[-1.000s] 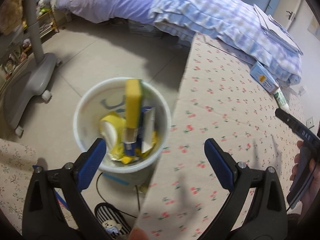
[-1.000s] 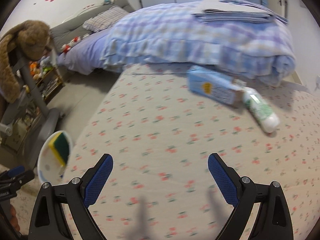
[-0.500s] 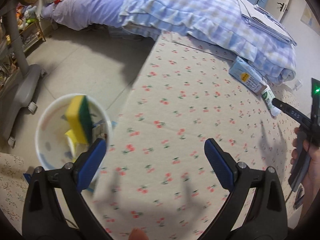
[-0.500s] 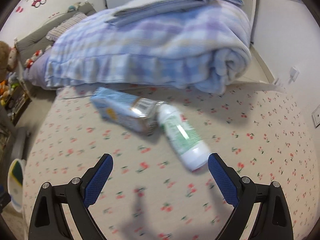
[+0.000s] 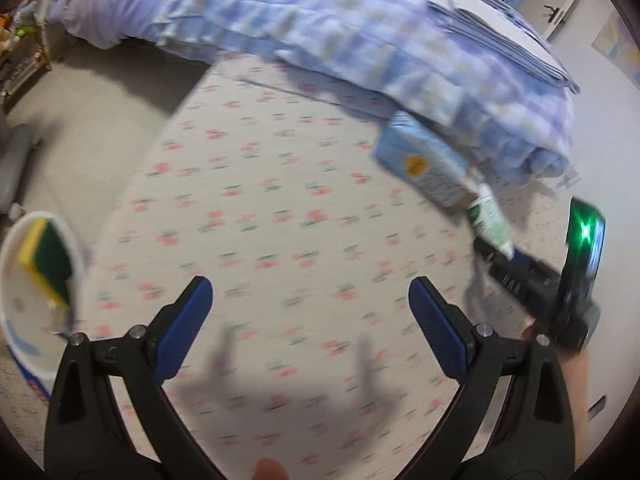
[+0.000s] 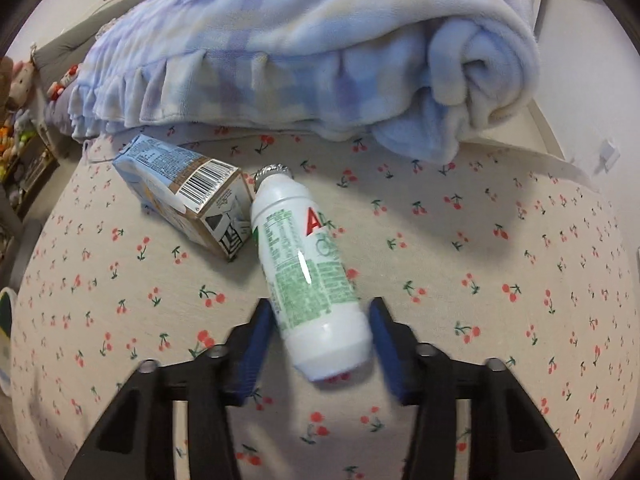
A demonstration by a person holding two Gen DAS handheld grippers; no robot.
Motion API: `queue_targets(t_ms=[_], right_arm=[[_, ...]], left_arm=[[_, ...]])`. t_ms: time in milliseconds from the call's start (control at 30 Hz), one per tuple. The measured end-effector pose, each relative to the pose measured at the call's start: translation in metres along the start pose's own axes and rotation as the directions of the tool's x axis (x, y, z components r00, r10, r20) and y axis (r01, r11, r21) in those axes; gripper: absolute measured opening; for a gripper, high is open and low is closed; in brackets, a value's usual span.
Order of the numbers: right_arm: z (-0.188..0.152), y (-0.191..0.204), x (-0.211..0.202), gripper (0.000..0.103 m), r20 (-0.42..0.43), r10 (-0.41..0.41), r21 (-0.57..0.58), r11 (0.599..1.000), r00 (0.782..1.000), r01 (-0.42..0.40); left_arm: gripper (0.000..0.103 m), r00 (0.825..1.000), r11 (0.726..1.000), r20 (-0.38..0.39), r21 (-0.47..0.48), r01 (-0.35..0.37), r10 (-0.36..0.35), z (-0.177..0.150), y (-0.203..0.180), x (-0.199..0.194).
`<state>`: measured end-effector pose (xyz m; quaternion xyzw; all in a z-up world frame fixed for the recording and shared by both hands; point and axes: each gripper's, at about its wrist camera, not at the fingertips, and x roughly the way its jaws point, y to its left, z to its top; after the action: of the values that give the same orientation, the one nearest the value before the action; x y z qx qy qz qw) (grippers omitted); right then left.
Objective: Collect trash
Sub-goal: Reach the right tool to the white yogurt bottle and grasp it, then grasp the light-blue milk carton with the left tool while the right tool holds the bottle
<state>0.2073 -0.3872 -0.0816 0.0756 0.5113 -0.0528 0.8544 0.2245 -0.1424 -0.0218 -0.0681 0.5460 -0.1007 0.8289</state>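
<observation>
Cherry-print bedspread (image 6: pixel 440 240), frame centre: white bottle (image 6: pixel 316 280) lies w/ base between right gripper (image 6: pixel 322 340) pads, jaws apart, not yet clamped; carton (image 6: pixel 184 196) touches it. Squeeze squarely. Left gripper (image 5: pixel 310 312) open, empty; bucket (image 5: pixel 12 320) left edge.

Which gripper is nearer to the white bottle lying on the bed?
Right. The right gripper has its fingers on both sides of the white bottle. The left gripper is open over bare sheet, well apart from it.
</observation>
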Motion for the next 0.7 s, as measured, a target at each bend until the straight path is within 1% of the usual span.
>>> queue_targets(t_ms=[100, 167, 233, 333, 467, 567, 633, 700], right_arm=[[-0.006, -0.015, -0.008, 0.045, -0.007, 0.034, 0.026, 0.999, 0.999, -0.034], [-0.010, -0.027, -0.013, 0.043, -0.005, 0.044, 0.057, 0.997, 0.999, -0.043], [-0.016, -0.041, -0.019, 0.043, 0.000, 0.048, 0.094, 0.994, 0.999, -0.048], [-0.028, -0.065, -0.027, 0.042, -0.006, 0.048, 0.148, 0.988, 0.999, -0.047], [-0.040, -0.087, -0.034, 0.041, -0.013, 0.032, 0.174, 0.984, 0.999, -0.029], [-0.047, -0.096, -0.038, 0.041, -0.017, 0.022, 0.174, 0.985, 1.000, -0.018], [-0.054, -0.103, -0.042, 0.041, -0.020, 0.020, 0.176, 0.984, 1.000, -0.017], [-0.058, -0.108, -0.045, 0.041, -0.021, 0.020, 0.174, 0.985, 1.000, -0.016]], left_arm=[[0.098, 0.999, 0.999, -0.004, -0.029, 0.044, -0.044, 0.005, -0.025, 0.015], [0.098, 0.996, 0.993, -0.004, -0.078, 0.088, -0.089, 0.009, -0.037, 0.026], [0.098, 0.990, 0.981, 0.013, -0.131, 0.142, -0.142, 0.012, -0.050, 0.038], [0.096, 0.982, 0.965, 0.046, -0.182, 0.187, -0.182, 0.016, -0.066, 0.054], [0.095, 0.975, 0.941, 0.079, -0.256, 0.220, -0.207, 0.015, -0.077, 0.075], [0.095, 0.970, 0.912, 0.121, -0.331, 0.241, -0.212, 0.011, -0.077, 0.088], [0.095, 0.964, 0.906, 0.180, -0.344, 0.247, -0.194, 0.008, -0.080, 0.091], [0.095, 0.962, 0.909, 0.214, -0.344, 0.235, -0.168, 0.008, -0.083, 0.092]])
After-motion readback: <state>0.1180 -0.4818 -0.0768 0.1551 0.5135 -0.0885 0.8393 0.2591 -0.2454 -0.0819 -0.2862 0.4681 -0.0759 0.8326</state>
